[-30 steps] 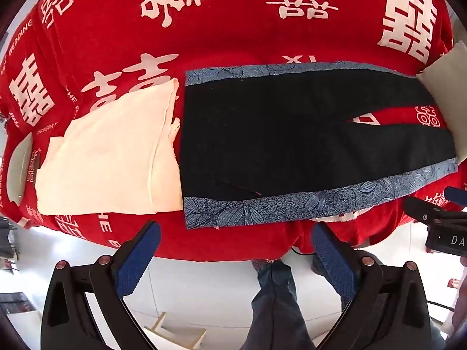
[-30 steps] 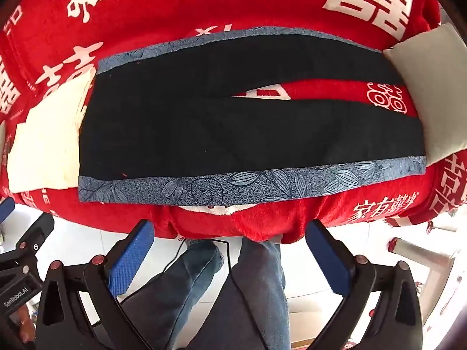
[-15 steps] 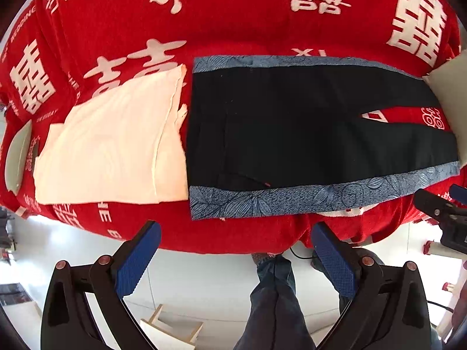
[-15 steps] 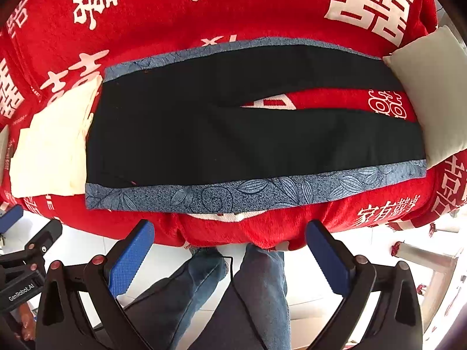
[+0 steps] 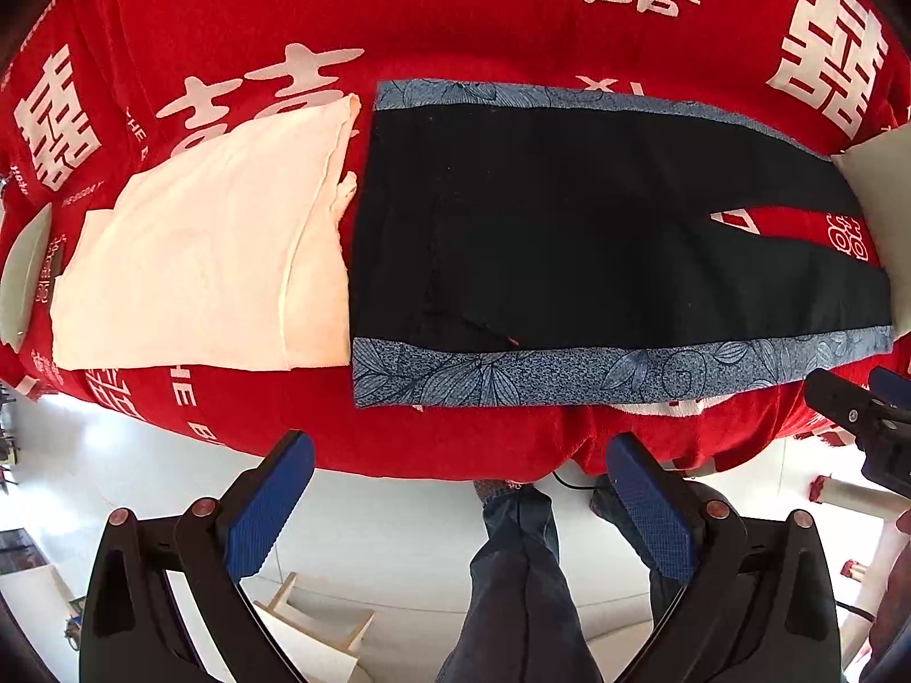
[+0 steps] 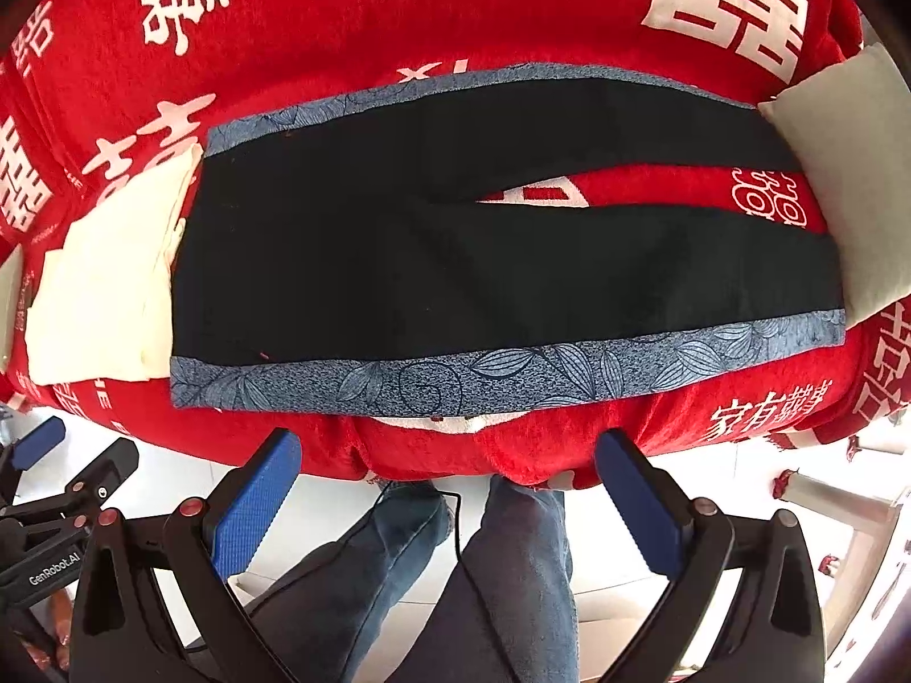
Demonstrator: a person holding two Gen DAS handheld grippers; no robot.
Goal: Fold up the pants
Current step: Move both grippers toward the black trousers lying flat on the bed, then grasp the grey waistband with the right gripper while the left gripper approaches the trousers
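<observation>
Black pants [image 5: 569, 239] with blue leaf-patterned side bands lie flat on the red cloth, waist to the left and legs to the right; they also show in the right wrist view [image 6: 455, 262]. My left gripper [image 5: 455, 467] is open and empty, hovering over the near table edge below the waist end. My right gripper [image 6: 450, 461] is open and empty, over the near edge below the middle of the pants. Neither touches the pants.
A folded cream garment [image 5: 210, 262] lies just left of the waist. A pale folded cloth [image 6: 842, 171] lies at the leg ends on the right. The red cloth with white characters [image 5: 455, 17] covers the table. The person's jeans-clad legs [image 6: 512, 569] stand below.
Both grippers have moved forward toward the table, so the pants look larger and lower in view. Both stay open and empty.
</observation>
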